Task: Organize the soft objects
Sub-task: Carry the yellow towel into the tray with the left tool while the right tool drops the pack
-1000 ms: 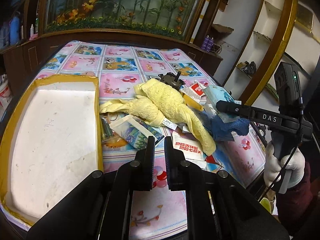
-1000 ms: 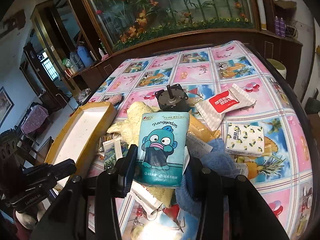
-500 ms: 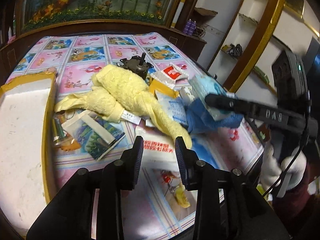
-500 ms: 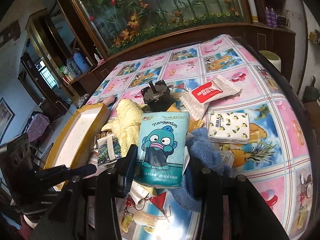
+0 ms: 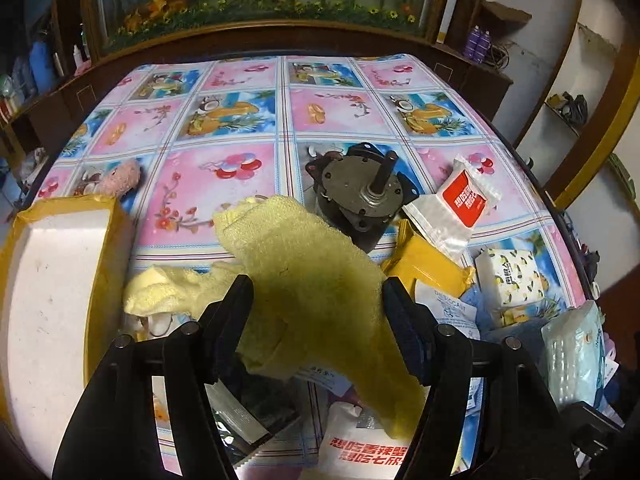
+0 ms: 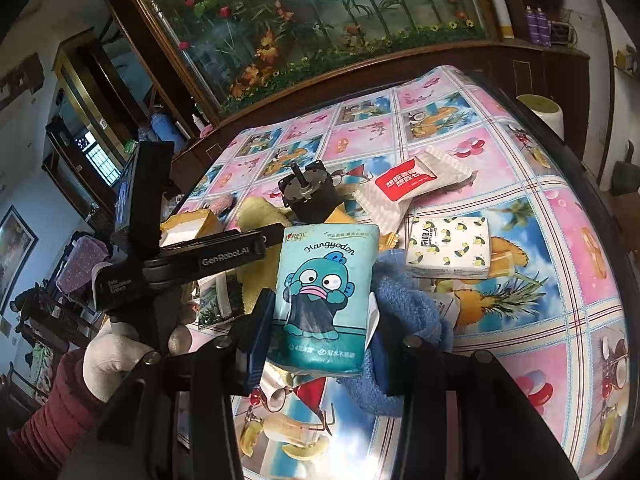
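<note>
Opening, the left gripper (image 5: 318, 308) has advanced to straddle the nubby yellow towel (image 5: 304, 280) mid-table, pads not pressing; the right gripper (image 6: 320, 320) still clamps the glossy teal tissue pack (image 6: 324, 300).

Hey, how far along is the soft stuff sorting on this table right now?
Early: the foam tray looks empty. In hand: the right gripper clamps the Hangyodon tissue pack, and the left gripper, jaws opening, straddles the yellow towel without pressing it. Left: the blue towel, lemon tissue pack and pink plush lie loose.
</note>
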`<state>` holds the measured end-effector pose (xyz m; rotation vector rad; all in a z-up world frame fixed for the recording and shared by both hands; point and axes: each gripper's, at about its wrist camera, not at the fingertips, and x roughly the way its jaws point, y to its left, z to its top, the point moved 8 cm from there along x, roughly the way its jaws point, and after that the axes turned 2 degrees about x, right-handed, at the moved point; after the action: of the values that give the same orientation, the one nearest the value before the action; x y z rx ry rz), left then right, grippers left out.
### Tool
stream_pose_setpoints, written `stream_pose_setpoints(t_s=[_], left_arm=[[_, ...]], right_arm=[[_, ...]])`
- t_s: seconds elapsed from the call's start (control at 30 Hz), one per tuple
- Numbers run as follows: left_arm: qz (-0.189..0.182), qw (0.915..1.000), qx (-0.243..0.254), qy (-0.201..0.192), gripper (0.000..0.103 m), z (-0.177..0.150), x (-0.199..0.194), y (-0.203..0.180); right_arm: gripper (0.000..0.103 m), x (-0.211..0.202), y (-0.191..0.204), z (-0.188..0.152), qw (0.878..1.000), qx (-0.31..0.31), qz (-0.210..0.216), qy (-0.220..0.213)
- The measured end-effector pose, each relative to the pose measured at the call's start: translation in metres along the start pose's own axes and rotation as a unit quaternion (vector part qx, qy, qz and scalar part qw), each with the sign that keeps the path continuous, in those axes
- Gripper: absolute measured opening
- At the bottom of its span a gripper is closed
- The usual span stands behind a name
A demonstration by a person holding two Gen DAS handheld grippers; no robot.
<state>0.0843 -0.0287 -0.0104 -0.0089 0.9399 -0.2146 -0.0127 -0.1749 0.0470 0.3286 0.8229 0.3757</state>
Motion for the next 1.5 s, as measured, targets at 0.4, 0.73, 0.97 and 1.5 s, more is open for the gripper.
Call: stream_pose_setpoints(t_s=[0.4,0.73,0.97,1.5], left_arm=[[-0.162,0.9838,-0.06,-0.047,0.032,-0.008,-0.082,0.01],[-0.182,0.9658,-0.05,-0.178,0.032,-0.004,-0.248,0.072],[-0.14,0.9707,-0.064,-0.185,0.032,-0.019,-0.256,0.12],[-0.093,0.9805,-0.106,-0.137,0.032,-0.032,-0.191,0.201]], right_arm=[[0.042,-0.003,0.022,0.001,1.0,-0.026,0.013,-0.001],[0.042,-0.039,0.104,0.024,0.992,-0.075,0.091,-0.043],[0.044,0.026,0.101,0.011,0.994,-0.111,0.007,0.015],[0.031,0.062,0.162,0.02,0.989,-0.128,0.053,0.048]])
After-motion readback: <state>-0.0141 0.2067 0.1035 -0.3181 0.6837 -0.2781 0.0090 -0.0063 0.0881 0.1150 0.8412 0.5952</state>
